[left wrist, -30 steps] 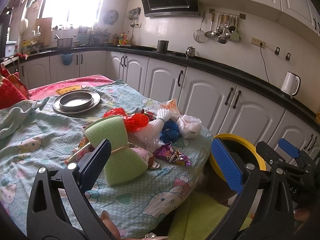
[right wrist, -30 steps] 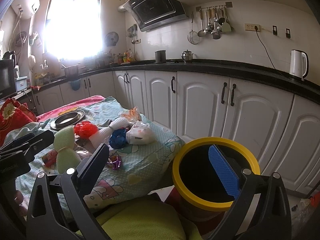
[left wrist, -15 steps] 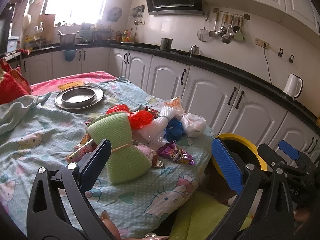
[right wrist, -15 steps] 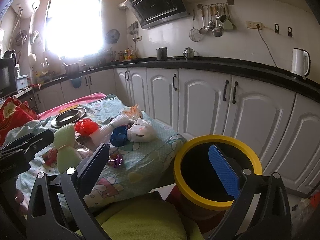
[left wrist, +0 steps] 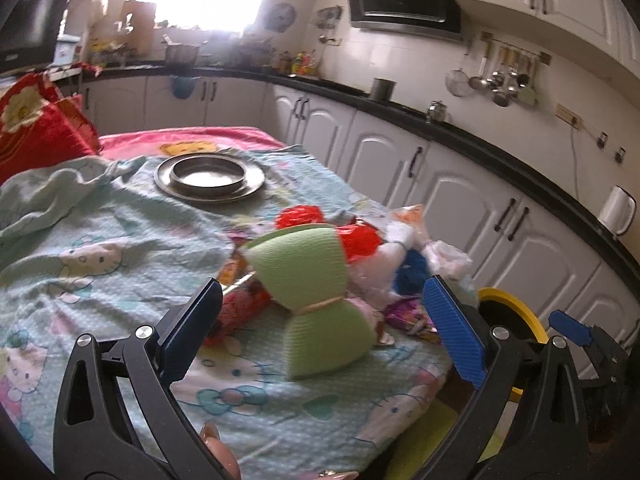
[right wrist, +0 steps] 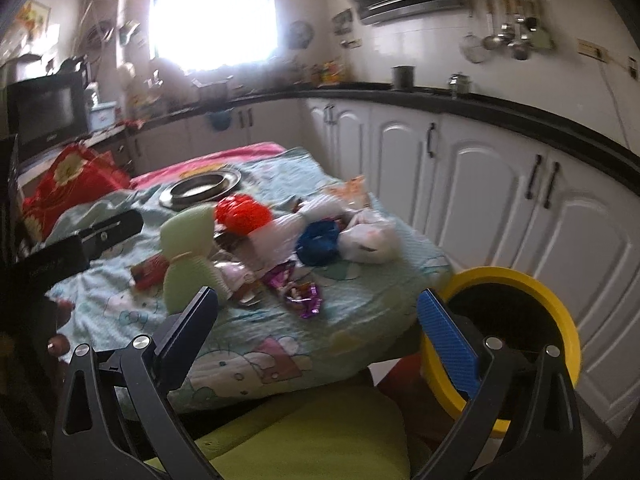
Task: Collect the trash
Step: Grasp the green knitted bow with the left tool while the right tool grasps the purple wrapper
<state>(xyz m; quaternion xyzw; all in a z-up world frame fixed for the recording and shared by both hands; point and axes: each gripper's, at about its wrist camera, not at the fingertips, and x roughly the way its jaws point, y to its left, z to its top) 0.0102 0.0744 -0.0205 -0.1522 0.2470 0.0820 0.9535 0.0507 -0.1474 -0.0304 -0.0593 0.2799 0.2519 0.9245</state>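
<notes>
A pile of trash lies on the Hello Kitty cloth: a green bow-shaped sponge, red crumpled plastic, a blue wad, a white bag and purple wrappers. A yellow-rimmed bin stands on the floor at the table's right. My left gripper is open and empty, just short of the sponge. My right gripper is open and empty, above the table's front edge.
A metal plate with a bowl sits at the table's far side. A red cushion lies far left. White cabinets under a black counter run along the right. A green seat is below the right gripper.
Both grippers have swung to the left and moved closer to the table. The pile now sits between the left gripper's fingers in its view. Nothing has been picked up.
</notes>
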